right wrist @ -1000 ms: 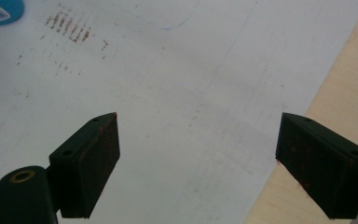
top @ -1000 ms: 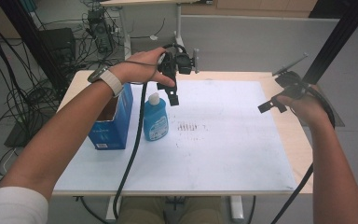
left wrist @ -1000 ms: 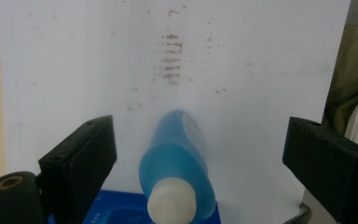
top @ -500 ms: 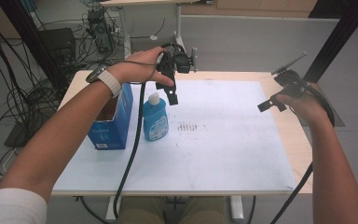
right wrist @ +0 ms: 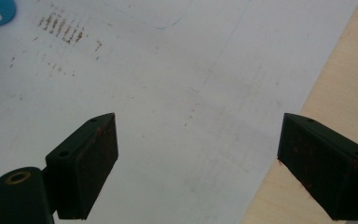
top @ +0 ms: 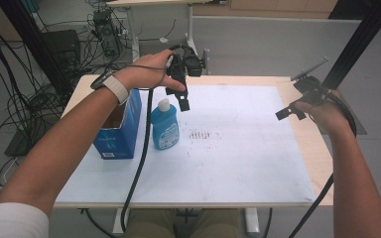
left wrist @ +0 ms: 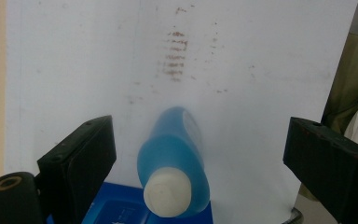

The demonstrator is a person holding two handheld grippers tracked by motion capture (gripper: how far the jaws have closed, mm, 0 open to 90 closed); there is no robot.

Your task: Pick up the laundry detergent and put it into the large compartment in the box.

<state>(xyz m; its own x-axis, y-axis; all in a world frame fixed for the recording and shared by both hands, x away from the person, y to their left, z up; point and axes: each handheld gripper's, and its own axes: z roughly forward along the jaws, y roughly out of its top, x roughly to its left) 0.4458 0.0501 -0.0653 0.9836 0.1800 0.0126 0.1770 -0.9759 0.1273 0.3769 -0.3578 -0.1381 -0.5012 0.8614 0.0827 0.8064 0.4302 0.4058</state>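
Beside blue box (top: pixel 119 129), upright blue bottle (top: pixel 165 126)

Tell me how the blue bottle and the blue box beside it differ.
The bottle is rounded with a white cap on top; the box is square-edged and open at the top. The bottle is a lighter, see-through blue; the box is a darker, solid blue. The bottle sits right under the left gripper, between its open jaws in the left gripper view; the box stands off to the side, under the wrist. Both stand upright on the white sheet.
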